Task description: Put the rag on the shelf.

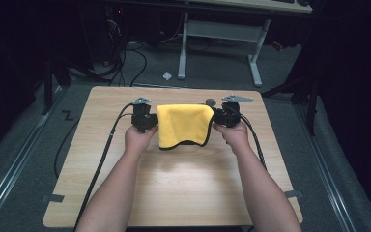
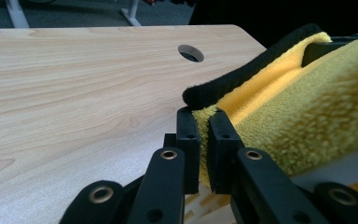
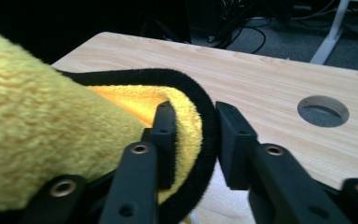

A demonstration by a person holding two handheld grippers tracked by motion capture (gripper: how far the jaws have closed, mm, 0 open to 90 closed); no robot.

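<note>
**Yellow cloth held up between two grippers over the far half of the table**

Yellow and fleecy, with a black sewn border, the cloth point(image 1: 183, 124) hangs folded between the person's two hands above the far half of the pale wood table point(image 1: 174, 188), roughly midway between its left and right edges. Its lower hem droops toward the tabletop; whether it touches the wood I cannot tell.

On the left, the left gripper point(image 2: 203, 122) has its jaws pressed nearly together on the cloth's edge, with a thin fold of yellow pile squeezed between the pads just below the black border.

On the right, the right gripper point(image 3: 195, 122) has its jaws partly apart. The cloth's bound edge curls between them, lying against one pad, and a narrow gap shows beside the other, so they are not pinching it.

A round hole point(image 1: 211, 102) in the tabletop sits near the far edge, just behind the cloth.
</note>
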